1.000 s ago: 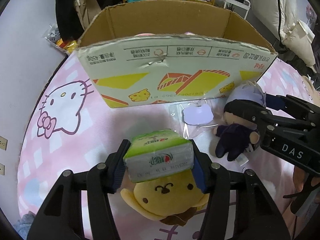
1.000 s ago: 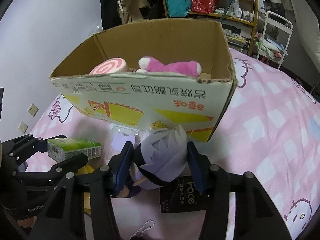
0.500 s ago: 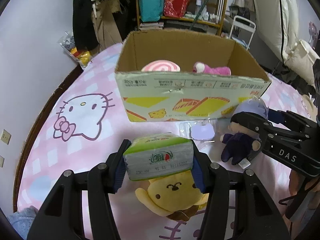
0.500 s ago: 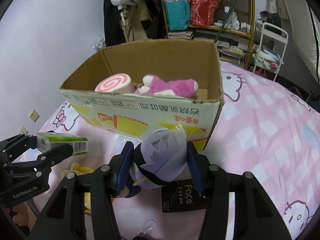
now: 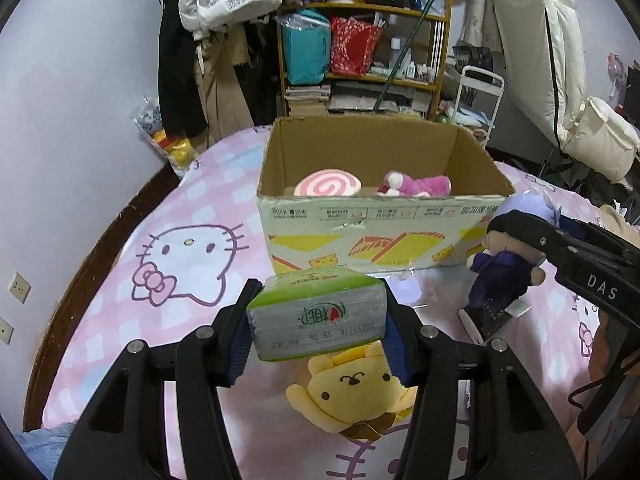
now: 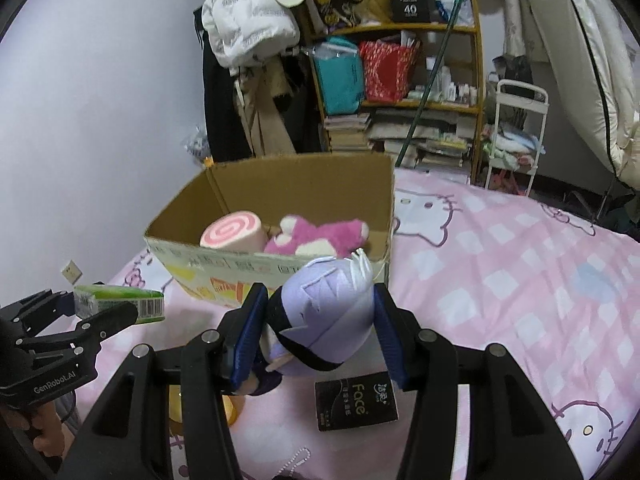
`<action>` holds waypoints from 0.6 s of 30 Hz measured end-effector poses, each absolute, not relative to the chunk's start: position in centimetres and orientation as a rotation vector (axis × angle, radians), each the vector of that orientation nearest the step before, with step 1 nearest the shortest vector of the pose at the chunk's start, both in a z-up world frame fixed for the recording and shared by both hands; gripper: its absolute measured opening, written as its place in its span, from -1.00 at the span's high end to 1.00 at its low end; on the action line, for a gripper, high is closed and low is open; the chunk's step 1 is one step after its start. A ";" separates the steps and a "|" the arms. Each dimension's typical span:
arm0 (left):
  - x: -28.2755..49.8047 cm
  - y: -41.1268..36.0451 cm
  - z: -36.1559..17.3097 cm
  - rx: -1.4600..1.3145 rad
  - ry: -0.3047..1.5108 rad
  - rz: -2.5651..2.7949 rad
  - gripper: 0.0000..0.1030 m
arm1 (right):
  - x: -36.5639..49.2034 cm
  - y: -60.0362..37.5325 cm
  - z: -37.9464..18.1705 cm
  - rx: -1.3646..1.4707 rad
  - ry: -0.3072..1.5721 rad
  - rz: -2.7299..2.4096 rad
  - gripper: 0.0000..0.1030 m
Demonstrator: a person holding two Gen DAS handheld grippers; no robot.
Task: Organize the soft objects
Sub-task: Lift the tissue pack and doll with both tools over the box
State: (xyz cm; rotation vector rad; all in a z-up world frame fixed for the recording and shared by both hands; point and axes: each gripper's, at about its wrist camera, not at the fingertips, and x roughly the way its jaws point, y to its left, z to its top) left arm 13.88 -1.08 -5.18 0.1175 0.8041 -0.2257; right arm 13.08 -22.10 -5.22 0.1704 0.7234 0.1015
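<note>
My left gripper (image 5: 318, 330) pinches a green tissue pack (image 5: 317, 322) between both fingers, held above the bed (image 5: 120, 312) in front of the cardboard box (image 5: 380, 236). My right gripper (image 6: 318, 332) pinches a lavender-haired plush doll (image 6: 324, 316) by the head, near the box's right front corner. In the box: pink swirl-roll plush (image 5: 328, 187), magenta plush (image 5: 416, 186). Yellow plush (image 5: 356, 392) lies on the bed under the pack. The black sachet (image 6: 356, 400) is possibly face wipes.

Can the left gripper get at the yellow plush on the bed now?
Probably not: the left gripper is shut on the tissue pack, so its jaws are full, though the yellow plush lies uncovered just below.
</note>
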 end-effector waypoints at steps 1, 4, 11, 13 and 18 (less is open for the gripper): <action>13.7 -1.0 -4.9 0.115 0.794 -0.229 -0.05 | 12.9 -22.1 -5.0 0.171 0.715 0.101 -0.08; 13.1 -0.7 -4.1 0.110 0.765 -0.232 -0.05 | 12.4 -22.0 -4.4 0.170 0.687 0.100 -0.08; 11.8 0.0 -1.9 0.098 0.684 -0.225 -0.05 | 11.5 -22.0 -3.2 0.170 0.644 0.096 -0.08; 11.5 0.3 -1.2 0.100 0.655 -0.220 -0.05 | 11.3 -22.2 -2.7 0.174 0.625 0.094 -0.08; 10.7 0.8 0.4 0.108 0.574 -0.206 -0.05 | 10.7 -22.4 -1.1 0.177 0.574 0.091 -0.08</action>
